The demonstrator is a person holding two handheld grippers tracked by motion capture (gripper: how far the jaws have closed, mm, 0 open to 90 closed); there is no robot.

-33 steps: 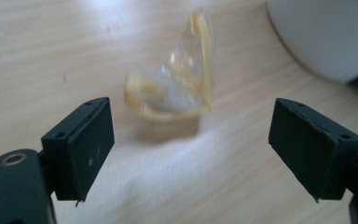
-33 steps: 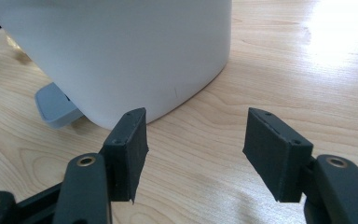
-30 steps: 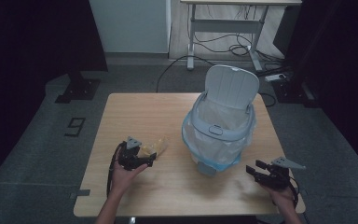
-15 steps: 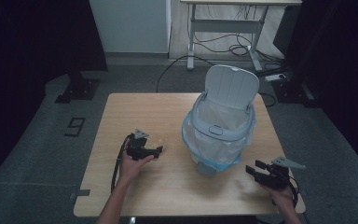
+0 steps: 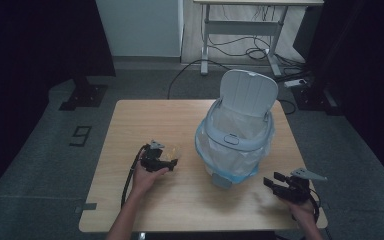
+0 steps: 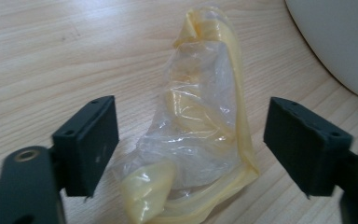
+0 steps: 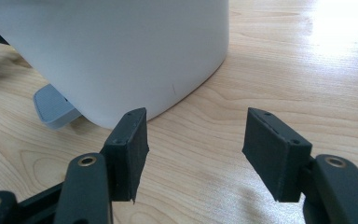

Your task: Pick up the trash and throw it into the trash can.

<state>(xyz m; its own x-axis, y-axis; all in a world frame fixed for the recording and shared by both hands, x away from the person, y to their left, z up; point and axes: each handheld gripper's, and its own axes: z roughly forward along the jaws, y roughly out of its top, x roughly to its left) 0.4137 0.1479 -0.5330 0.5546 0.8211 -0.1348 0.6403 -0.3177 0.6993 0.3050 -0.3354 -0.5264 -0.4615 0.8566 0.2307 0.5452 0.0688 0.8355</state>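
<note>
A crumpled, yellowish clear plastic bag (image 6: 200, 140) lies on the wooden table (image 5: 145, 125), left of a white pedal bin (image 5: 235, 145). My left gripper (image 5: 169, 161) is low over the bag (image 5: 171, 151), one jaw on each side. Its jaws have just been closing, but in the left gripper view both pads (image 6: 91, 140) stand apart from the plastic. The bin's lid stands up and a clear liner is folded over its rim. My right gripper (image 5: 271, 183) rests open near the table's front right corner. It points at the bin's base (image 7: 121, 46) and grey pedal (image 7: 53, 109), with nothing between its jaws.
The bin's rounded wall (image 6: 345, 42) is close on the right of the bag. Bare wood stretches across the table's far left. Beyond the table a desk frame (image 5: 240, 35) and loose cables (image 5: 250, 52) stand on the dark floor.
The left hand has moved forward and down toward the bin, bringing its gripper over the plastic bag. The right hand has stayed put.
</note>
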